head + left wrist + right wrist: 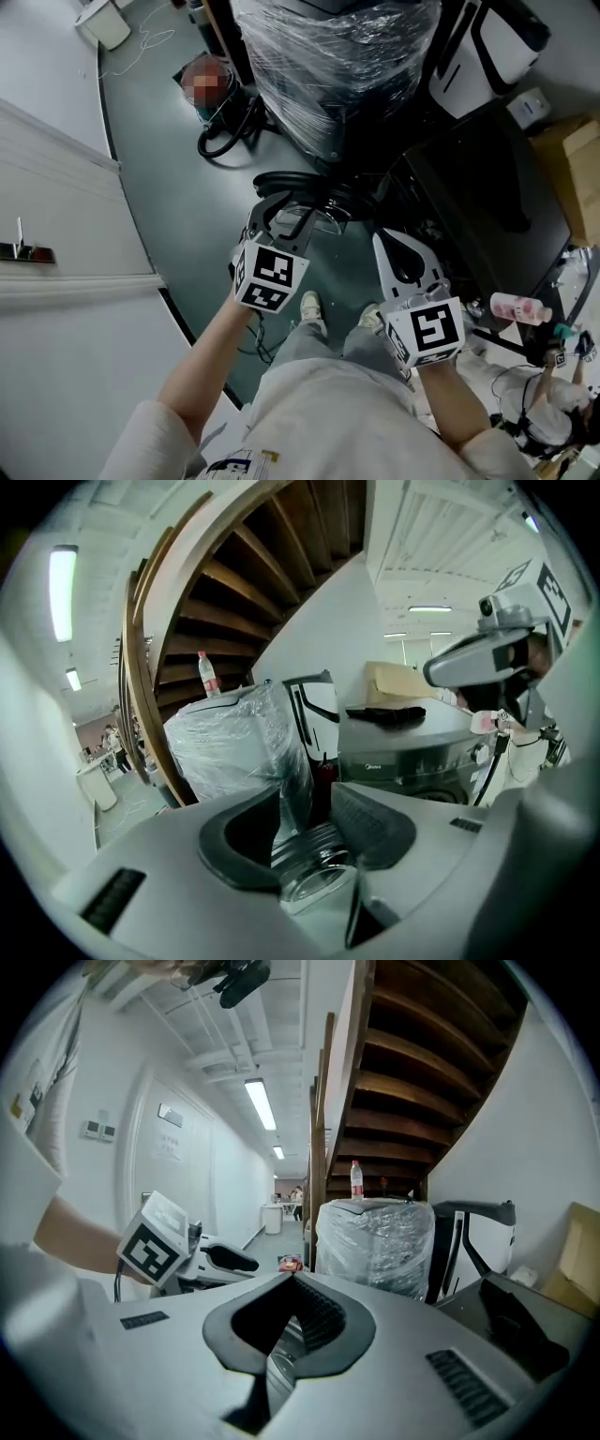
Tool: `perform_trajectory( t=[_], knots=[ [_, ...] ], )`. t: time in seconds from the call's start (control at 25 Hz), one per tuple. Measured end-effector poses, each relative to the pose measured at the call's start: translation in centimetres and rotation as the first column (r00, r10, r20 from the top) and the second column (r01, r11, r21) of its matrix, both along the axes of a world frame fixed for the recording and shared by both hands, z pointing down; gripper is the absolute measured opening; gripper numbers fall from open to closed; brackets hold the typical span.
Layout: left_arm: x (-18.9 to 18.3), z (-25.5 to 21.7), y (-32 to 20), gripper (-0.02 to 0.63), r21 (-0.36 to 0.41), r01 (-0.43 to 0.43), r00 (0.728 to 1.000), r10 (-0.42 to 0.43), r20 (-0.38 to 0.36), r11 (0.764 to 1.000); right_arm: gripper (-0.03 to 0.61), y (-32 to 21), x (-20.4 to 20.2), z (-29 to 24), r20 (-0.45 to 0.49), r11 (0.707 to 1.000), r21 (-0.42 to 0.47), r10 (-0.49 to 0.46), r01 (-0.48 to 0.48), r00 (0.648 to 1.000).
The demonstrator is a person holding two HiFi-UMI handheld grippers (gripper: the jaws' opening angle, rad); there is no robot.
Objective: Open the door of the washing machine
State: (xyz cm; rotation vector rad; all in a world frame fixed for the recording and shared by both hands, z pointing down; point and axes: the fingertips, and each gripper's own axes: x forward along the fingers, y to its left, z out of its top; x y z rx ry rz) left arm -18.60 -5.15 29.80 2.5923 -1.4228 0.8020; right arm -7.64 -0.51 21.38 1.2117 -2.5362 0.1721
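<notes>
My L gripper (306, 793) was released, jaws apart & empty; R gripper (292, 1281) was clenched on itself. The Midea washing machine (412, 761) stood far right, beside a plastic-wrapped appliance (234, 742).

Left tool (284, 217) beside right tool (405, 255)

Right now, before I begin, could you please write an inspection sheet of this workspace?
Surface: grey-green smooth floor, no spills seen.
Job's things: grey front-loading washing machine, untouched; door only partly visible.
Clutter: bulky bundle in clear plastic wrap; black cloth on the machine; brown cardboard box.
Grippers: left gripper jaws apart, empty; right gripper jaws together, empty.
Cables: black looped cables on the floor.
Surroundings: curved wooden staircase overhead.
</notes>
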Motion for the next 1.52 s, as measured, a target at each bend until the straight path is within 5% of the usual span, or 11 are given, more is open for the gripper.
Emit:
perform_trajectory(
  t=[0.56, 0.84, 1.16, 1.52],
  knots=[
    [-1.9, -15.9, 4.6, 0.08, 0.276, 0.089, 0.992, -0.06, -0.112, 0.957, 0.026, 2.0, 0.7, -10.8, 0.07, 0.983, 0.178, -0.066, 0.053, 0.995],
    [-3.8, -19.7, 7.3, 0.055, 0.335, 0.135, 0.989, -0.108, -0.1, 0.932, 0.026, 3.6, 0.5, -14.1, 0.083, 0.964, 0.256, -0.101, 0.077, 0.991],
    [-4.7, -22.4, 10.1, 0.034, 0.393, 0.259, 0.961, -0.195, -0.194, 0.882, 0.026, 6.0, 1.0, -15.7, 0.088, 0.947, 0.291, -0.165, 0.133, 0.982],
    [-3.4, -22.0, 11.5, 0.021, 0.387, 0.19, 0.979, -0.142, -0.147, 0.902, 0.026, 7.0, 1.1, -15.5, 0.065, 0.937, 0.307, -0.194, 0.165, 0.979]
  ],
)
